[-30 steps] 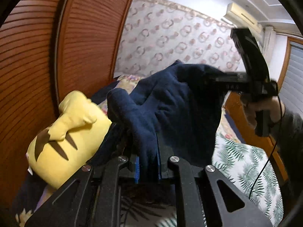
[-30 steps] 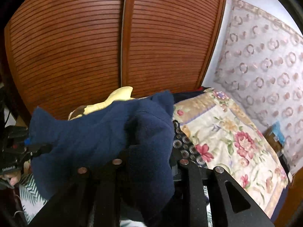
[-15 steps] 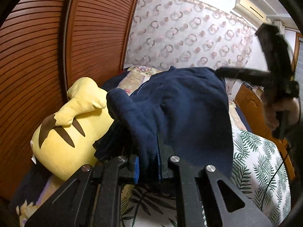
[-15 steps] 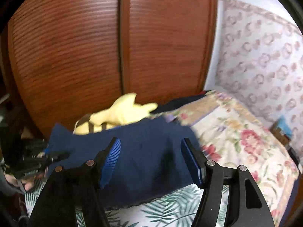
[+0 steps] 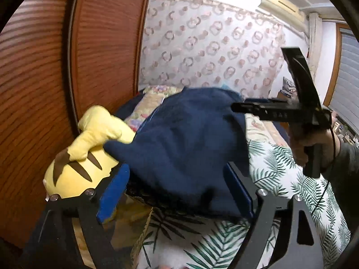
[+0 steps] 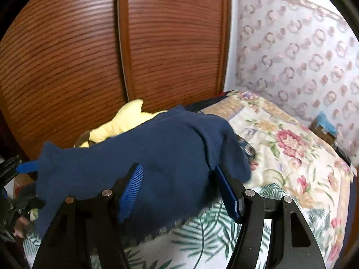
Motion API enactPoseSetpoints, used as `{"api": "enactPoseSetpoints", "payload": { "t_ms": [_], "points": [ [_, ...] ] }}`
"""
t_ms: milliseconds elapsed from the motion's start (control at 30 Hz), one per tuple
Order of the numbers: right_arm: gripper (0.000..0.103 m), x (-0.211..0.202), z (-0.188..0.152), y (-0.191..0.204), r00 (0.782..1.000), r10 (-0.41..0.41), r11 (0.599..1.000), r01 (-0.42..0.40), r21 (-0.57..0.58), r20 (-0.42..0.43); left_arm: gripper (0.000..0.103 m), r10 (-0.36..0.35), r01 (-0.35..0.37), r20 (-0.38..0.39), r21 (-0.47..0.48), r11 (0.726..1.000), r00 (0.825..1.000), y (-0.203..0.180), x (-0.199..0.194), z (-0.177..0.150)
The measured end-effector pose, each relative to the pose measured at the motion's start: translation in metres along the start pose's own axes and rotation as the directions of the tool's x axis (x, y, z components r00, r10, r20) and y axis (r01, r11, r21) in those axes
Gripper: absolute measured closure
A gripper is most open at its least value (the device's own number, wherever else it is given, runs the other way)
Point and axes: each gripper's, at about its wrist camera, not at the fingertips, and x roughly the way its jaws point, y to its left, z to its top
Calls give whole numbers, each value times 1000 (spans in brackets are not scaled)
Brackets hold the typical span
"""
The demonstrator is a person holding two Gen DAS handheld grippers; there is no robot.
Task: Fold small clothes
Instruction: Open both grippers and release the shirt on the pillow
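A dark navy fleece garment (image 5: 188,143) lies in a loose heap on the bed, partly over a yellow plush toy. It also shows in the right wrist view (image 6: 139,163). My left gripper (image 5: 175,192) is open, its blue pads (image 5: 113,192) spread on either side of the garment's near edge. My right gripper (image 6: 181,190) is open too, its pads (image 6: 131,189) apart just in front of the garment. The right gripper also appears in the left wrist view (image 5: 237,107), above the garment's far side.
A yellow plush toy (image 5: 78,159) lies against the brown slatted wardrobe doors (image 5: 38,78). The bed has a leaf-print sheet (image 5: 291,190) near me and a floral quilt (image 6: 287,148) farther back. A patterned curtain (image 5: 213,44) hangs behind.
Both grippers held the garment up a second ago. The right let go first, then the left opened, and the garment dropped onto the bed.
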Motion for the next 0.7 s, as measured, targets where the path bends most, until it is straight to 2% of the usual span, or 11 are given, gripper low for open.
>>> {"api": "enactPoseSetpoints", "payload": {
  "t_ms": [67, 133, 267, 533, 700],
  "points": [
    [35, -25, -12, 6, 999, -15, 999, 14, 31, 34, 7, 17, -18, 9, 40, 999, 1000, -9, -8, 0],
    [35, -49, -30, 15, 997, -37, 997, 33, 65, 71, 7, 18, -20, 19, 88, 996, 1000, -21, -16, -1],
    [35, -85, -59, 39, 989, -98, 991, 87, 102, 113, 6, -21, 18, 27, 116, 993, 999, -36, -29, -8],
    [29, -156, -115, 75, 969, -218, 963, 195, 186, 117, 6, -88, 83, 24, 162, 983, 996, -74, -46, -28],
    [20, -189, -141, 101, 952, -286, 936, 254, 246, 105, 6, -128, 121, 24, 197, 973, 991, -102, -55, -37]
  ]
}}
